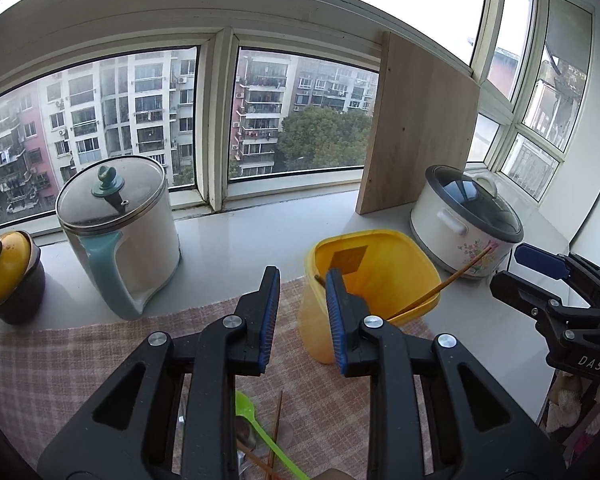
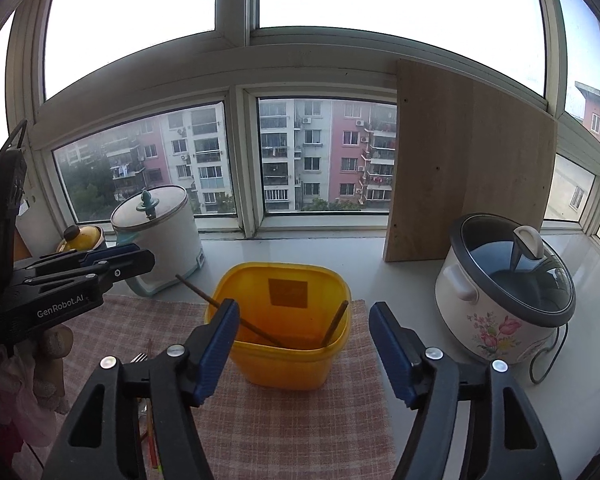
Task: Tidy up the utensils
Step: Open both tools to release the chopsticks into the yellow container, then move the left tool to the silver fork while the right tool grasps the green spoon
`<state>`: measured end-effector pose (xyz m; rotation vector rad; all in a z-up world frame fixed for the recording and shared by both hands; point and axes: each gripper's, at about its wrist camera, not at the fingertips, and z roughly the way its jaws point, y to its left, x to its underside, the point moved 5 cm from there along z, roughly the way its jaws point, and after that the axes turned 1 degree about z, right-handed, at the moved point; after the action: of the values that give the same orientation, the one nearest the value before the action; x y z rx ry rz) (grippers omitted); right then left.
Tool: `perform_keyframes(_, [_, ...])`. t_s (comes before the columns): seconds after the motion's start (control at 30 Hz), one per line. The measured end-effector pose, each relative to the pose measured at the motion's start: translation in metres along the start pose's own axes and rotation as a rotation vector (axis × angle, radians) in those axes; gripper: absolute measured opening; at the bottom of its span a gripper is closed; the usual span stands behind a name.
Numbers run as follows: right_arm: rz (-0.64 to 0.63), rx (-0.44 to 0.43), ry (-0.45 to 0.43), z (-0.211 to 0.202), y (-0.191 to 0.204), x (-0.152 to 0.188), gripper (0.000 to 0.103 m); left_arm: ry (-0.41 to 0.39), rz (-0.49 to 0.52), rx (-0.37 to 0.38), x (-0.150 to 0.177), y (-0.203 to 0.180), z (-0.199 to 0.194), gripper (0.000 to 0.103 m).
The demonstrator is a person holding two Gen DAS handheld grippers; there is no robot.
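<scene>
A yellow plastic tub (image 2: pixel 260 364) stands on a checked cloth (image 2: pixel 284 432). Two brown chopsticks lean inside it, one (image 2: pixel 198 291) sticking out over the left rim, the other (image 2: pixel 335 322) against the right wall. My right gripper (image 2: pixel 304 306) hovers just in front of the tub, open wide and holding nothing. My left gripper (image 1: pixel 303 273) is open by a narrow gap with nothing between its pads, near the tub's (image 1: pixel 384 280) left rim. Below it on the cloth lie a green spoon (image 1: pixel 262 432) and more chopsticks (image 1: pixel 278 426). A fork (image 2: pixel 139 358) lies at the lower left.
A white kettle with a teal handle (image 1: pixel 120 232) and a yellow-lidded pot (image 1: pixel 8 276) stand to the left. A flowered rice cooker (image 2: pixel 504 292) and a leaning wooden board (image 2: pixel 468 160) are at the right. The window runs along the back of the white counter (image 1: pixel 260 232).
</scene>
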<state>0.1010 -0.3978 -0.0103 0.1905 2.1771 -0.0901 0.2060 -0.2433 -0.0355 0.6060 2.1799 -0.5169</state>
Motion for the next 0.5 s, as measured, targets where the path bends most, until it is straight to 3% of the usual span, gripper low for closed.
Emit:
perform_keyframes(0.27, [-0.043,-0.073,0.043,-0.004,0.028,0.034,0.101,0.108,-0.044,-0.052,0.051,0.059,-0.017,0.023])
perform_keyframes(0.4, [-0.035,-0.129,0.091,0.005,0.041,0.050,0.103,0.181,-0.073,-0.071,0.082,0.085,-0.018,0.023])
perform_keyframes(0.5, [-0.037,-0.173,0.142,0.016,0.052,0.063,0.098,0.230,-0.102,-0.079,0.106,0.101,-0.017,0.023])
